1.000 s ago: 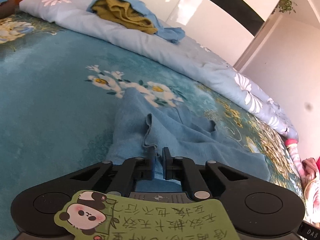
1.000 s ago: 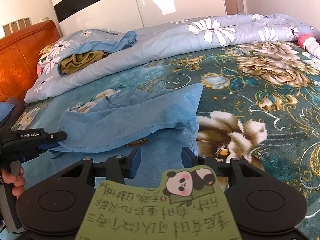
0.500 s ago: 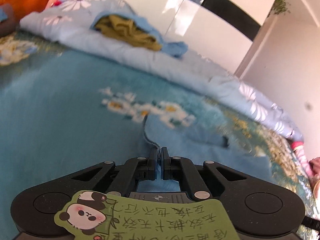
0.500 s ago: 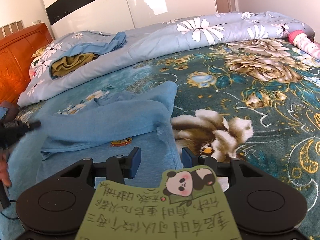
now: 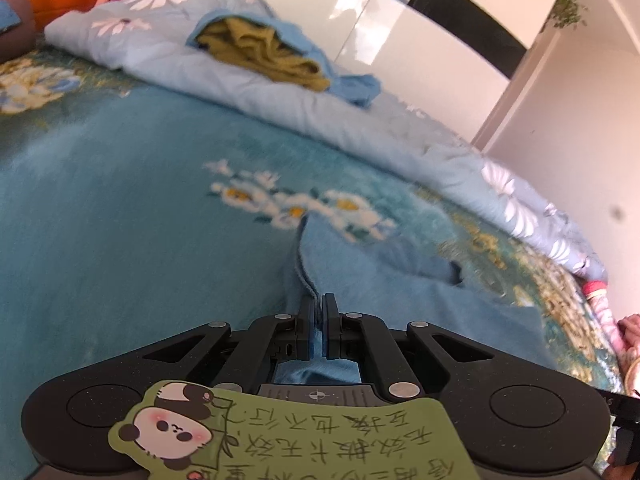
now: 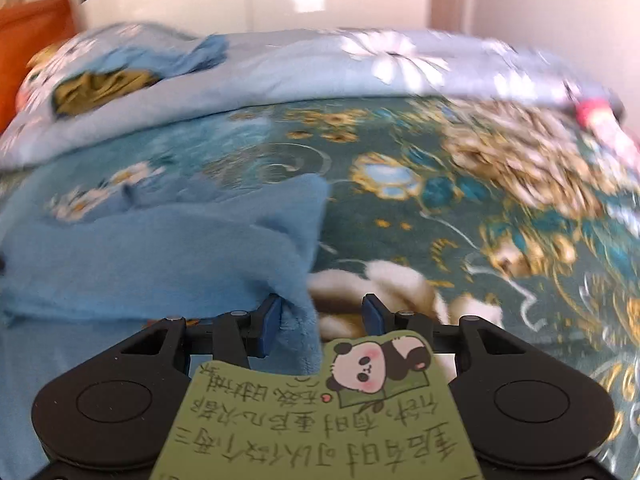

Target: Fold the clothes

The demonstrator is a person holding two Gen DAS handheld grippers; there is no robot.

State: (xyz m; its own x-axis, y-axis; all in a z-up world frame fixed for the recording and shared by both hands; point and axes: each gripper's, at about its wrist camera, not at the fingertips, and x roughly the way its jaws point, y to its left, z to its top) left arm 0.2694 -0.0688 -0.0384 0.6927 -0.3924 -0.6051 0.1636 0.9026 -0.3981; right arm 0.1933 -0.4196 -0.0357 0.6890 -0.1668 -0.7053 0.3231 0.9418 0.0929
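A: Why is the shirt bunched mid-bed?

B: The left gripper has its jaws pinched tight on 1 hem, lifting it. The right gripper sits about half open at the opposite edge, cloth against 1 pad, not clamped; blurry, so probably lining up a 2nd grab

A: Room to fold?

B: Plenty of bare blanket; the quilt lies well behind

Teal floral bedspread covers the bed. Pale blue quilt with white daisies is bunched along its far edge, against a white wardrobe with a black band. Orange headboard at one end. Green panda note on each camera mount.
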